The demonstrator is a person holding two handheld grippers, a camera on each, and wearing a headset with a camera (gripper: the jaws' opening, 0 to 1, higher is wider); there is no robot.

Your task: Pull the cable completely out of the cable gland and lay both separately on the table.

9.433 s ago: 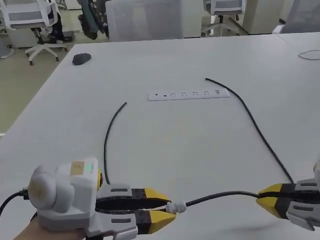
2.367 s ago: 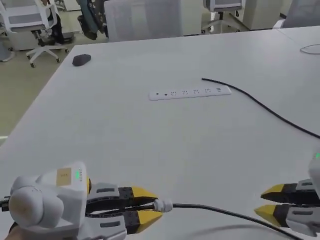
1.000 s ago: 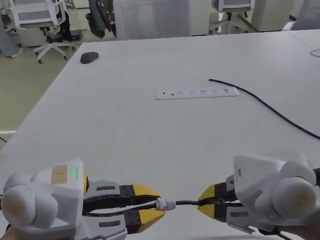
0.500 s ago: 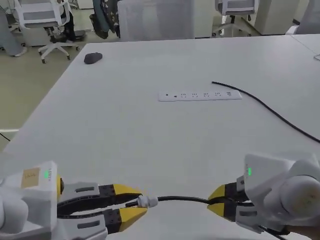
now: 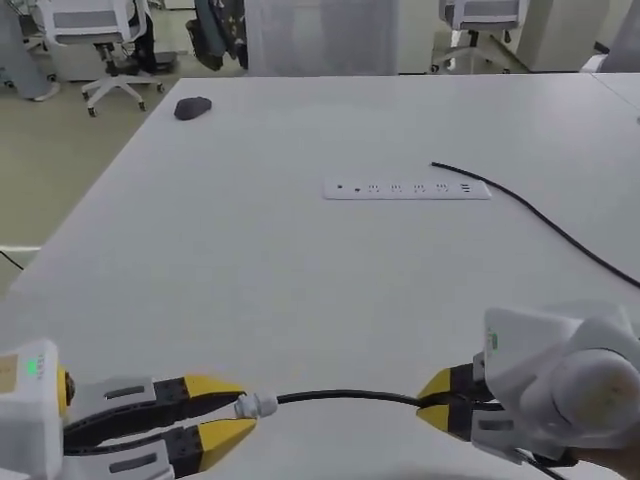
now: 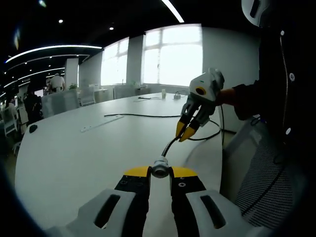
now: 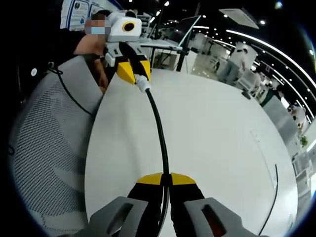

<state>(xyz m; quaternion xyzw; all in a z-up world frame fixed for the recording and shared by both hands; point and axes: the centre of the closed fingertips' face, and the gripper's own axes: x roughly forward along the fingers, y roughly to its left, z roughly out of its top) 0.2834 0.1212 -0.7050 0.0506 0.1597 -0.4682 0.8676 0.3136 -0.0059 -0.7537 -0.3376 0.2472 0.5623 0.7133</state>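
You hold two grippers, left gripper [image 5: 243, 411] and right gripper [image 5: 423, 402], two jaws each. Tally: one cable [image 5: 340, 398], one cable gland [image 5: 256, 406], one power strip [image 5: 406, 189], one mouse [image 5: 192, 107], one desk [image 5: 300, 270], at least two office chairs [image 5: 95, 40].

My left claw [image 5: 238, 418] and right claw [image 5: 424, 407] both have yellow tips on black jaws, set in rounded grey-white housings [image 5: 560, 375]. Each housing shows a small green light [image 5: 492, 342]. A dark sleeve [image 6: 244, 98] covers my right arm.

Open-plan office, white desk [image 5: 300, 280] w/ power strip [image 5: 407, 189], mouse [image 5: 192, 107], swivel chairs [image 5: 90, 18] behind, ceiling light strips [image 6: 172, 10]
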